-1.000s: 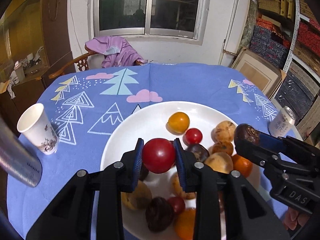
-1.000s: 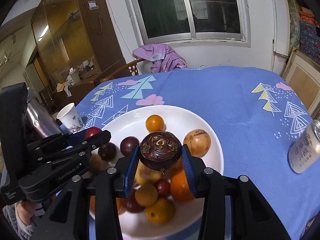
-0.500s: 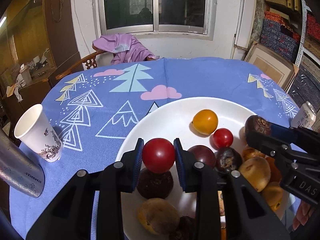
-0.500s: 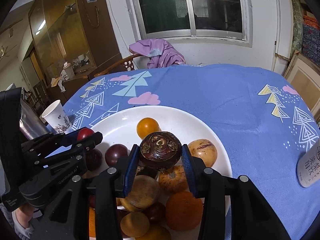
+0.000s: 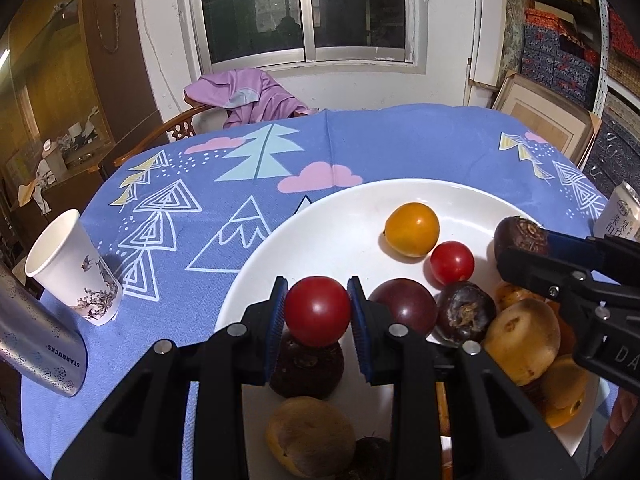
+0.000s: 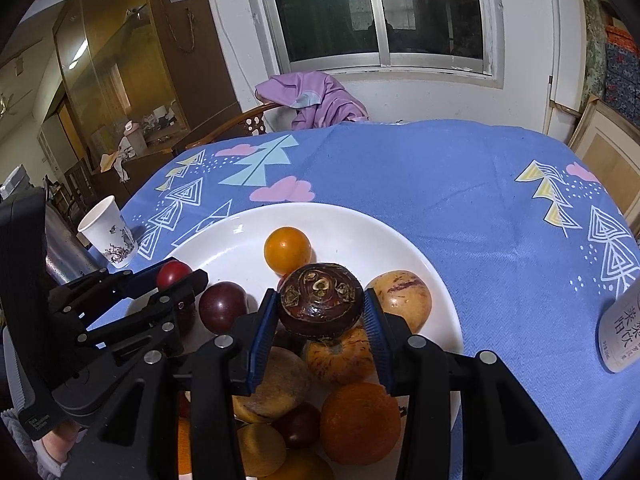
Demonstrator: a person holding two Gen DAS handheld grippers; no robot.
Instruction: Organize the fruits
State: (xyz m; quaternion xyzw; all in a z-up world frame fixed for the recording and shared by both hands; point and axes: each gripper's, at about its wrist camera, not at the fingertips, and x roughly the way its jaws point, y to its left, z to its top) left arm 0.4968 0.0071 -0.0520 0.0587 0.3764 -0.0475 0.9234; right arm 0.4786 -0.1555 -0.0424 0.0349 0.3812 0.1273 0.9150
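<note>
1. Red and round, a tomato (image 5: 317, 311) sits clamped between the blue pads of the left tongs (image 5: 317, 312), held just above the near-left part of the white plate (image 5: 340, 216), over a dark fruit (image 5: 306, 368) lying on the plate.
2. Beside it, the right tongs (image 6: 320, 308) are clamped on a dark brown, flattened fruit (image 6: 320, 306), its scarred top facing the camera; it hangs over the heap of fruit at the near-right of the plate.
3. Under and around both tongs the heap crowds the near half: a tan fruit (image 5: 522, 340), a dark plum (image 5: 404, 306), a small red tomato (image 5: 452, 262), an orange (image 6: 360, 424).
4. Farther on, a yellow-orange fruit (image 5: 412, 229) lies alone; beyond it the far half of the plate is bare. I judge that bare area, straight ahead of both tongs, the likely drop spot, and the left tongs look nearer its left side.
5. Past the plate lies the blue-clothed bench (image 5: 380, 140), with a paper cup (image 5: 74, 268) and a steel tumbler (image 5: 36, 354) to the left and a drink can (image 6: 622, 332) to the right.
</note>
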